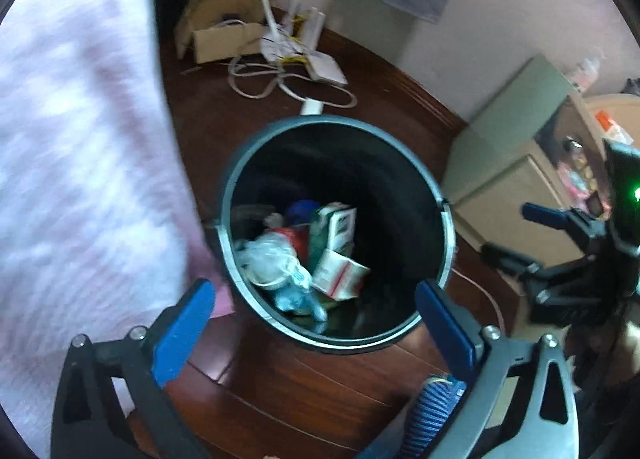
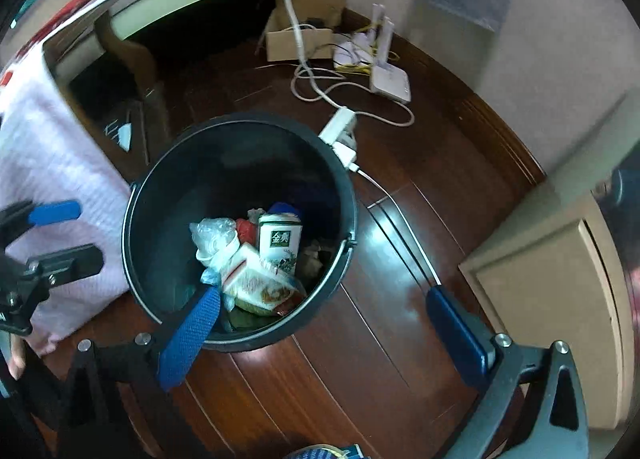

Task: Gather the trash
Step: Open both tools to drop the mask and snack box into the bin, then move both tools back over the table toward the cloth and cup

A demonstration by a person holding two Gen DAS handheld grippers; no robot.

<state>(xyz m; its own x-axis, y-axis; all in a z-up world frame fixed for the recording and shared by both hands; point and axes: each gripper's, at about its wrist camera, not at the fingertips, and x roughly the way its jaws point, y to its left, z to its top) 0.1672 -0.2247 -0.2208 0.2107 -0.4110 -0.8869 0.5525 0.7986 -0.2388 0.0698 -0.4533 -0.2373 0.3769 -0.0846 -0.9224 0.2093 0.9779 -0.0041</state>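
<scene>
Here the floor [image 2: 360, 359] of dark wood carries a round black bin [image 2: 152, 195] beside a pink blanket [image 1: 80, 139], and both views look down into it. Inside lies the trash [image 2: 256, 271]: a green-and-white carton [image 2: 279, 243], a flatter box [image 1: 340, 273] and a crumpled plastic bag [image 1: 268, 259], so much of the collecting looks done, though whether more waits elsewhere cannot be told. The left gripper [image 1: 316, 311] and right gripper [image 2: 324, 319] both hang over the bin with jaws spread wide and nothing between them.
</scene>
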